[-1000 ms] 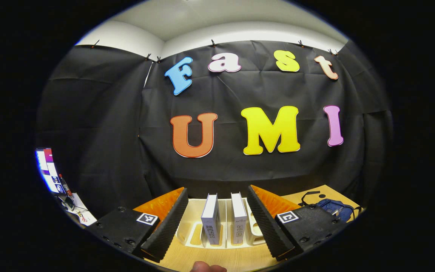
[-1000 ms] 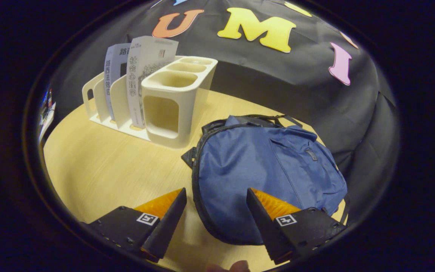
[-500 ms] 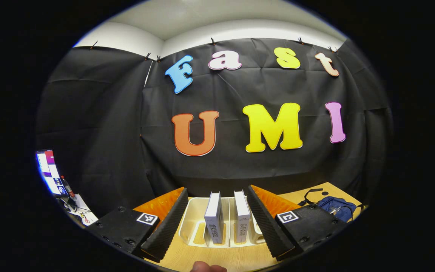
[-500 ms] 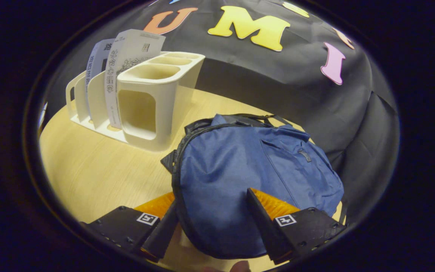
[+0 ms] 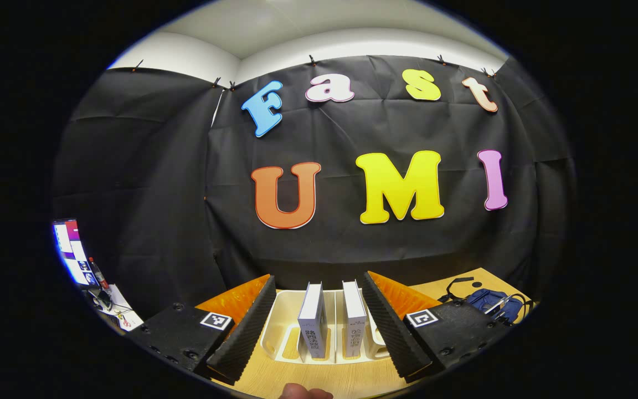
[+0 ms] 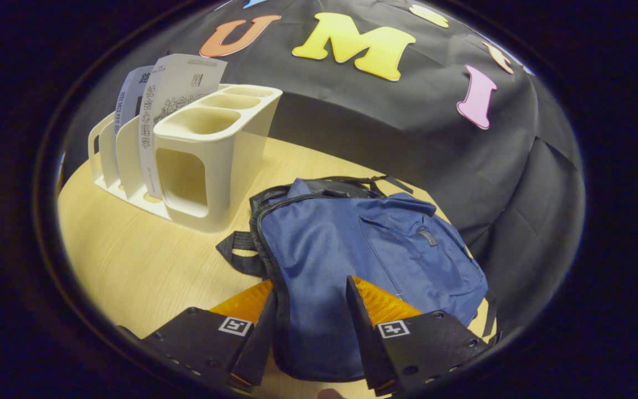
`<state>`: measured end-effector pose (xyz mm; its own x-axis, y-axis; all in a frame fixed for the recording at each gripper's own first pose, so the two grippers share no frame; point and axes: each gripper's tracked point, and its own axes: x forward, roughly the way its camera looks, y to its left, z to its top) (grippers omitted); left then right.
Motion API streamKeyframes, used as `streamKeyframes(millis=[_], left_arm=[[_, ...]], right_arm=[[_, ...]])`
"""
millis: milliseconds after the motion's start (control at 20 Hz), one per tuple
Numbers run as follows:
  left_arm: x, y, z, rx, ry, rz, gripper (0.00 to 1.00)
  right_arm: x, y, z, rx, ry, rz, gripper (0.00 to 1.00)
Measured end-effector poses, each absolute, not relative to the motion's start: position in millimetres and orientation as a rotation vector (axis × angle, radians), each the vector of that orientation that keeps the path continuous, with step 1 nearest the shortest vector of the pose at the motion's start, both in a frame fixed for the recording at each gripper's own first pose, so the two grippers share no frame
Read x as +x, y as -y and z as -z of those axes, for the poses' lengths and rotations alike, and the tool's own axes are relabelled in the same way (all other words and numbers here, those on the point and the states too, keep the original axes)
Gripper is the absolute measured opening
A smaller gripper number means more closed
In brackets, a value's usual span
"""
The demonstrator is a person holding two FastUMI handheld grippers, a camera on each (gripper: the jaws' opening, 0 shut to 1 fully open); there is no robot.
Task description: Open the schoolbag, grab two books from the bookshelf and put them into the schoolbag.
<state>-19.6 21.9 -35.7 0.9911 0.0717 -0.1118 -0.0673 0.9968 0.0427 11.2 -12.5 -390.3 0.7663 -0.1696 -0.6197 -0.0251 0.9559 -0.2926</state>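
The blue schoolbag [image 6: 352, 238] lies flat and zipped on the wooden table [image 6: 130, 260]. My right gripper [image 6: 309, 281] hangs over its near end, open, the jaws partly drawn in with the bag's zipped edge between them. To the bag's left stands the cream bookshelf [image 6: 197, 160], two white books [image 6: 178, 94] upright in its slots. In the left gripper view my left gripper [image 5: 317, 278] is open and held short of the bookshelf [image 5: 280, 332], with one book [image 5: 313, 321] and the other book [image 5: 354, 321] framed between its fingers. The schoolbag [image 5: 488, 299] shows far right.
The bookshelf's right end has several empty cups [image 6: 208, 119]. A black strap [image 6: 236, 249] sticks out from the bag's left side. A lit monitor [image 5: 67, 244] and small clutter sit off the table's left. Black cloth walls close the back.
My right gripper came down over the bag's near end and its jaws narrowed around the zipped edge; the strap now shows. The left gripper barely moved.
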Motion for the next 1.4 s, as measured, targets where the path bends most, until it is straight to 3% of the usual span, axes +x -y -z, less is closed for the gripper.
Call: streamKeyframes(millis=[150,200,250,300,400,550,650,700,950,1400], left_arm=[[-19,-25,35,0.049,-0.113,-0.075,0.98],[-20,-27,34,0.051,-0.115,-0.078,0.98],[-19,-28,36,0.053,-0.117,-0.082,0.98],[-19,-29,36,0.052,-0.119,-0.085,0.98],[-20,-31,37,0.046,-0.123,-0.090,0.98],[-19,-32,39,0.036,-0.124,-0.093,0.98],[-16,-32,41,0.031,-0.128,-0.095,0.98],[-15,-33,41,0.030,-0.127,-0.097,0.98],[-2,-38,49,0.019,-0.143,-0.092,0.98],[37,-39,60,-0.053,-0.215,-0.055,0.99]], right_arm=[[11,10,403,-0.271,-0.727,0.086,0.67],[15,6,406,-0.266,-0.738,0.081,0.60],[16,6,402,-0.273,-0.736,0.078,0.45],[13,3,401,-0.269,-0.740,0.059,0.52],[13,-2,406,-0.263,-0.764,0.031,0.15],[11,-7,407,-0.220,-0.801,-0.027,0.06],[10,-8,399,-0.178,-0.812,-0.049,0.06],[11,-8,391,-0.173,-0.805,-0.060,0.01],[12,-3,339,-0.167,-0.730,-0.082,0.00],[18,66,254,-0.180,-0.665,-0.017,0.01]])
